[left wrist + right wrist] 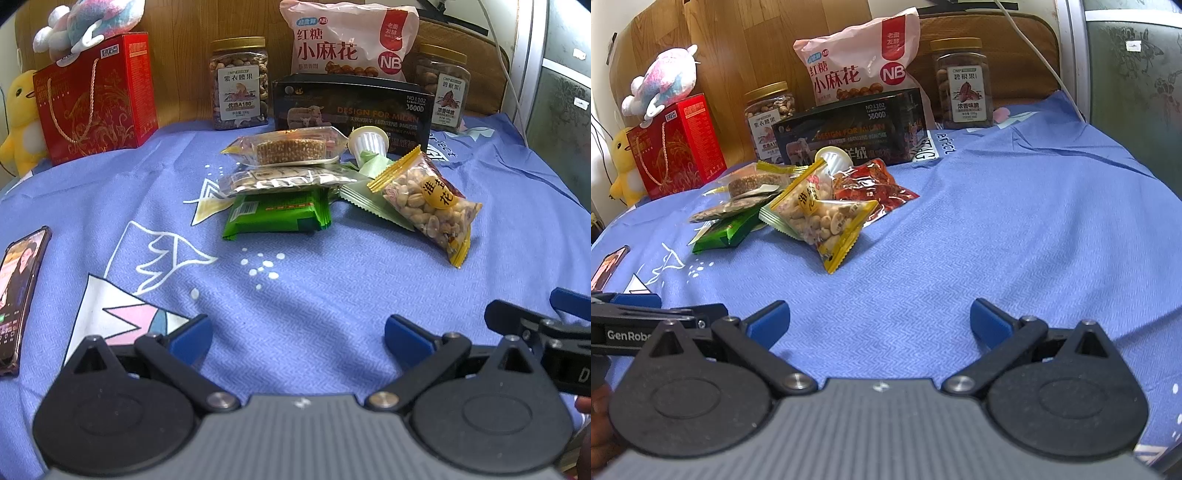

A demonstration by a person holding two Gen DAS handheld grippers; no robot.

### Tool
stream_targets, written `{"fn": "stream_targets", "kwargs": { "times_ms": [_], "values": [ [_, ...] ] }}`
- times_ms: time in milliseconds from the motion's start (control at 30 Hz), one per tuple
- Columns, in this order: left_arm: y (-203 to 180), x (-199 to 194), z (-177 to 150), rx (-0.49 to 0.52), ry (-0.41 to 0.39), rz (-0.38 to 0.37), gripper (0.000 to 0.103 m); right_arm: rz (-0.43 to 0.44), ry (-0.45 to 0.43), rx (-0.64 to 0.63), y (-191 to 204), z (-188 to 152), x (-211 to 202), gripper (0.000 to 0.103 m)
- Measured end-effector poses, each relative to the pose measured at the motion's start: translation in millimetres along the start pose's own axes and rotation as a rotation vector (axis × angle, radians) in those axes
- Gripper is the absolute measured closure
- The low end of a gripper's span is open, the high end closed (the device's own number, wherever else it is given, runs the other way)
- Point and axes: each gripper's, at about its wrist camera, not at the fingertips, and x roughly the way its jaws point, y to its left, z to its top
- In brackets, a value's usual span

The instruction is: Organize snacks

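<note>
A heap of small snacks lies mid-cloth: a green packet (277,214) under a seed packet (284,179) and a round cake in clear wrap (291,147), a peanut bag (428,201) with yellow ends, a pale green wrapper (373,205) and a white cup (369,142). From the right wrist view the peanut bag (823,218) leans on a red packet (871,186). My left gripper (297,338) is open and empty, well short of the heap. My right gripper (879,321) is open too, with nothing between its fingers, near and to the right of the heap.
Behind the heap stand a black box (351,107), a pink snack bag (347,40), two nut jars (240,83) (441,86) and a red gift box (92,96) with plush toys. A phone (20,299) lies at the left on the blue cloth (314,295).
</note>
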Motion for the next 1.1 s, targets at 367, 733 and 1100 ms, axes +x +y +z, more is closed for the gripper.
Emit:
{"fn": "stream_targets", "kwargs": {
  "times_ms": [367,733,1100],
  "values": [
    [0,1,1,-0.012,-0.001,0.002,0.0,0.001,0.0,0.0,0,0,0,0.0],
    [2,0,-1,-0.008,-0.009,-0.001,0.0,-0.001,0.0,-0.002,-1,-1,-1,0.0],
    [11,-2,-3,-0.029,-0.041,0.005,0.0,-0.017,-0.002,-0.011,2,-1,0,0.0]
  ]
}}
